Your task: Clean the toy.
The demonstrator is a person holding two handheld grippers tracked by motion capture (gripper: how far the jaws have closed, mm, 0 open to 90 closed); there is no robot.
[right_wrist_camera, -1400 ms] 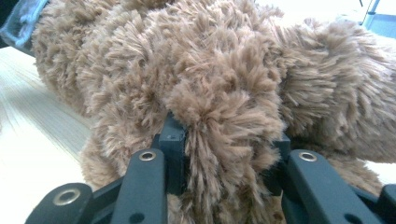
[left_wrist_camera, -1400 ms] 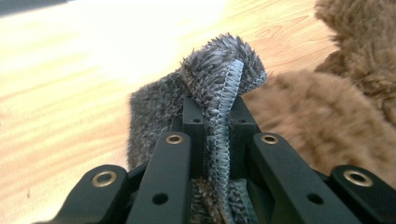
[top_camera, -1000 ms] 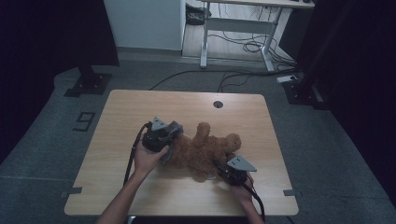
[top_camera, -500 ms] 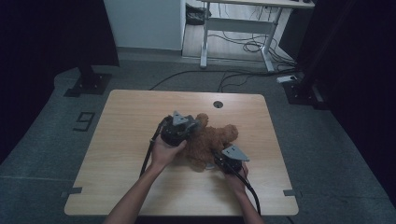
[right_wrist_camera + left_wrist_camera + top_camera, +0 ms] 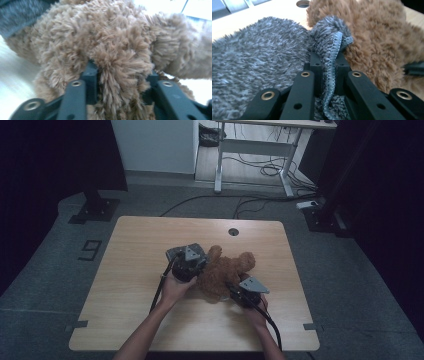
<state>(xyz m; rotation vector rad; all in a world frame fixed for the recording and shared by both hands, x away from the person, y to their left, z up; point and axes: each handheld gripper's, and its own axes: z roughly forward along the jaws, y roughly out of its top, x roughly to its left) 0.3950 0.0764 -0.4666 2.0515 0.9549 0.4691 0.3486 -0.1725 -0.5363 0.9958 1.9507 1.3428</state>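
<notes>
High view: a brown plush bear [image 5: 225, 272] lies near the middle of the counter [image 5: 140, 250], a little toward the near edge and right of centre. The left gripper [image 5: 186, 261] sits against the bear's left side, with the left hand [image 5: 175, 287] behind it. The right gripper [image 5: 246, 292] is at the bear's near right side, held by the right hand [image 5: 256, 312]. Compared with a second ago, the left gripper has moved away from the near-left area toward the bear and now lies closer to the counter's centre; the bear has turned and bunched somewhat, while the right gripper has kept almost the same spot. From this height both pairs of jaws are hidden under the gripper bodies and the plush.

Left gripper view: the jaws are pinched nearly together on the stitched hem of a grey fuzzy cloth [image 5: 262, 62], which runs up between them. The cloth spreads to the left, and the brown bear [image 5: 374, 42] lies just beside it on the right. The lower part of the hem is cut off by the frame edge.

Right gripper view: the jaws stand partly apart, having just been opening, with a tuft of the bear's [image 5: 112, 50] fur between them. The fur covers the pads, so I cannot tell whether they press on it. A strip of the grey cloth [image 5: 22, 12] shows at the top left.
</notes>
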